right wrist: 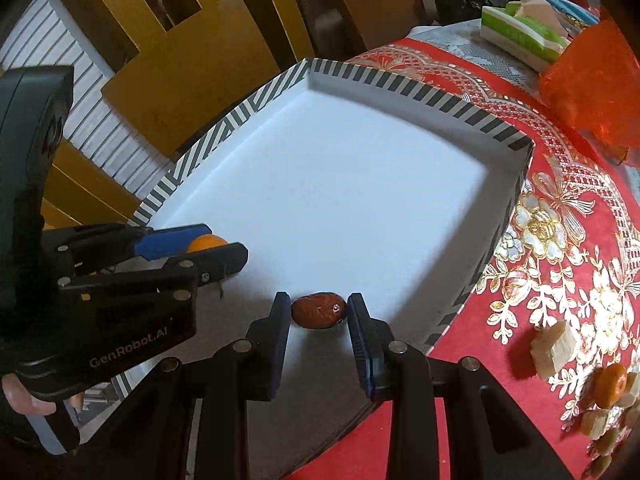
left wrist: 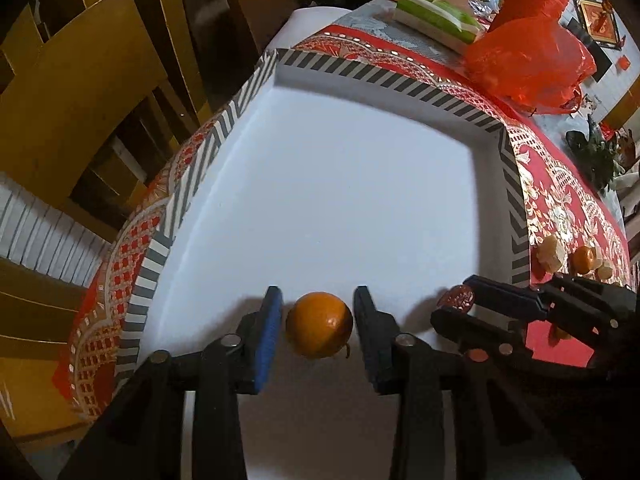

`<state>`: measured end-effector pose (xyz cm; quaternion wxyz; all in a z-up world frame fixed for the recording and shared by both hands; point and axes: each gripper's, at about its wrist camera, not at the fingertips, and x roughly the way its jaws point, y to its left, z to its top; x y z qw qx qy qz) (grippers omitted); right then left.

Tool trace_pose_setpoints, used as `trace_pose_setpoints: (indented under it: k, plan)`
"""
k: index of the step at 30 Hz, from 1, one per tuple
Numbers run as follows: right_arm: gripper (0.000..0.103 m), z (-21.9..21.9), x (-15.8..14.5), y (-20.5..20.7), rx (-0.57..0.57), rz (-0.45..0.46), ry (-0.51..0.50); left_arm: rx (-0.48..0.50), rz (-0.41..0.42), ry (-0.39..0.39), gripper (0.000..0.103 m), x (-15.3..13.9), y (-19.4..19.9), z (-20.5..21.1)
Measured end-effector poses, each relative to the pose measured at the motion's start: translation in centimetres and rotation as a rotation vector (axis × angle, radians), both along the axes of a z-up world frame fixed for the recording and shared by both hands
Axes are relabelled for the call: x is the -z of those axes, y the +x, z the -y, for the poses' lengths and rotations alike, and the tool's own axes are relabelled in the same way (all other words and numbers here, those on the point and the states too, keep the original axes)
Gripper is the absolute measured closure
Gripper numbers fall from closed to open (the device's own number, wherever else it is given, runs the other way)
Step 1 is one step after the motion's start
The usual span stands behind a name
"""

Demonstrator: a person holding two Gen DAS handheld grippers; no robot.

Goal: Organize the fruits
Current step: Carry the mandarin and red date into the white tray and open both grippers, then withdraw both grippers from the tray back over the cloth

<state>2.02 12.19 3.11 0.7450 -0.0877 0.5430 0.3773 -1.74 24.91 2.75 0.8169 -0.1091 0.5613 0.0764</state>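
Observation:
A small orange (left wrist: pixel 319 325) lies on the white floor of a shallow box with a black-and-white striped rim (left wrist: pixel 384 74). My left gripper (left wrist: pixel 318 312) is open, its fingers on either side of the orange with small gaps. A brown-red date (right wrist: pixel 319 310) lies on the box floor near its front edge. My right gripper (right wrist: pixel 319 314) is open around the date, not touching it. The left gripper (right wrist: pixel 208 248) with the orange (right wrist: pixel 206 243) also shows in the right wrist view, and the right gripper (left wrist: pixel 460 304) with the date (left wrist: pixel 456 298) in the left wrist view.
The box (right wrist: pixel 400 80) sits on a red patterned tablecloth (right wrist: pixel 560 220). Pale candy chunks (right wrist: pixel 554 346) and another small orange (right wrist: pixel 610 384) lie right of the box. A red plastic bag (left wrist: pixel 528 60) and green-white packages (left wrist: pixel 436 16) stand at the back. Yellow wooden chairs (left wrist: pixel 80 100) are at the left.

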Motion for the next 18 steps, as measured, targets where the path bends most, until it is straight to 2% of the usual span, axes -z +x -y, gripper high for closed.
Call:
trace_pose_setpoints:
  k: [1,4,6,9,12,18]
  plan:
    - [0.07,0.2,-0.2,-0.1,0.003,0.0,0.011,-0.004,0.003,0.002,0.056,-0.1,-0.1,0.0]
    - [0.059,0.8,-0.8,-0.2,0.015,0.003,0.037,-0.008,0.021,0.025,0.048,-0.9,-0.2,0.1]
    - [0.057,1.3,-1.6,-0.5,0.022,0.02,0.048,-0.009,0.026,0.029,0.044,-1.3,-0.3,0.2]
    - [0.057,2.9,-2.9,-1.0,0.048,0.05,0.082,-0.001,0.046,0.031,0.042,-2.3,-0.3,0.9]
    - [0.05,5.3,-4.1,-1.6,0.097,0.085,0.1,0.027,0.076,0.039,0.039,-3.4,-0.4,2.4]
    - [0.046,11.1,-4.7,-2.2,0.222,0.116,0.064,0.099,0.111,0.02,0.035,-4.8,0.4,6.8]
